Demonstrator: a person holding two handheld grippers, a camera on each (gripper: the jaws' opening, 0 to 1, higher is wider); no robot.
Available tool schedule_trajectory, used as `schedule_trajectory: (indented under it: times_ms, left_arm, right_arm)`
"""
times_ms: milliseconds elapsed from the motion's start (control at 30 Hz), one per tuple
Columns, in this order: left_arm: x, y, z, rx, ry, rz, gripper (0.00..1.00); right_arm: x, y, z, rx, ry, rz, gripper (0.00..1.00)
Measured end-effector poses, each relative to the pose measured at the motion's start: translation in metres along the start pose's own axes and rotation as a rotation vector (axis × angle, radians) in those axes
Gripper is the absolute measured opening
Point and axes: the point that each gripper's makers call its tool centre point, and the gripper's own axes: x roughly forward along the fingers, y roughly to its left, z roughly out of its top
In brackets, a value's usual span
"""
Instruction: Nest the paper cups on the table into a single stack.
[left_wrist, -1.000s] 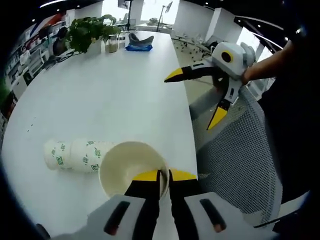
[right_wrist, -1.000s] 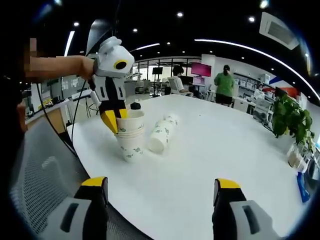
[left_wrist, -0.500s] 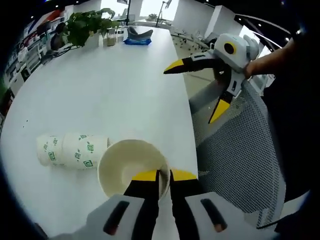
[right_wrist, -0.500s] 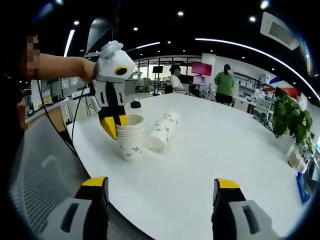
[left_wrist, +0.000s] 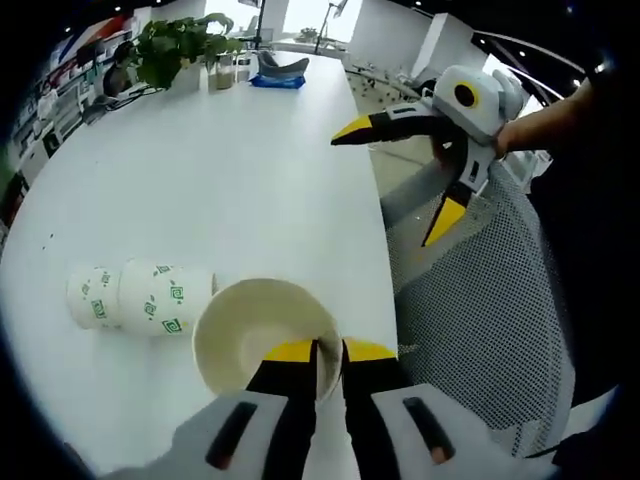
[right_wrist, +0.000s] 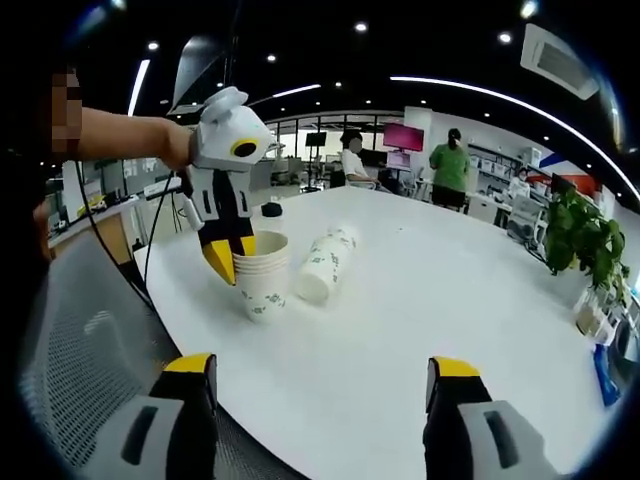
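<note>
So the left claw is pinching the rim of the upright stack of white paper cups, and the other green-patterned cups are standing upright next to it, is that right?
Not quite. The left claw does pinch the rim of the upright stack of white paper cups, but the other green-patterned white paper cups are lying on their side on the white table, nested, beside the stack. Both the left and right gripper views show it.

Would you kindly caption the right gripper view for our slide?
Left gripper pinches the upright cup stack's rim beside the lying cups; right gripper open.

Upright stack of white green-print paper cups (right_wrist: 258, 276) nr table edge, w/ a second nested stack (right_wrist: 322, 263) on its side beside it.
</note>
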Motion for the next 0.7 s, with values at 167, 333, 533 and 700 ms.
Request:
schedule_trajectory:
  times_ms: [167,333,533,700]
  left_arm:
    - [0.002,0.005,-0.002,-0.003,-0.007,0.008,0.06]
    - [0.001,0.000,0.001,0.014,0.013,0.022,0.07]
    - [-0.006,0.001,0.006,0.009,-0.004,0.042,0.09]
    - [-0.012,0.003,0.007,0.007,-0.023,0.061,0.11]
  right_arm:
    - [0.000,0.000,0.000,0.002,-0.003,-0.001,0.87]
    - [0.000,-0.001,0.000,0.003,-0.003,-0.004,0.87]
    - [-0.001,-0.002,0.000,0.005,-0.006,-0.006,0.87]
    - [-0.001,-0.001,0.000,0.007,-0.006,-0.004,0.87]
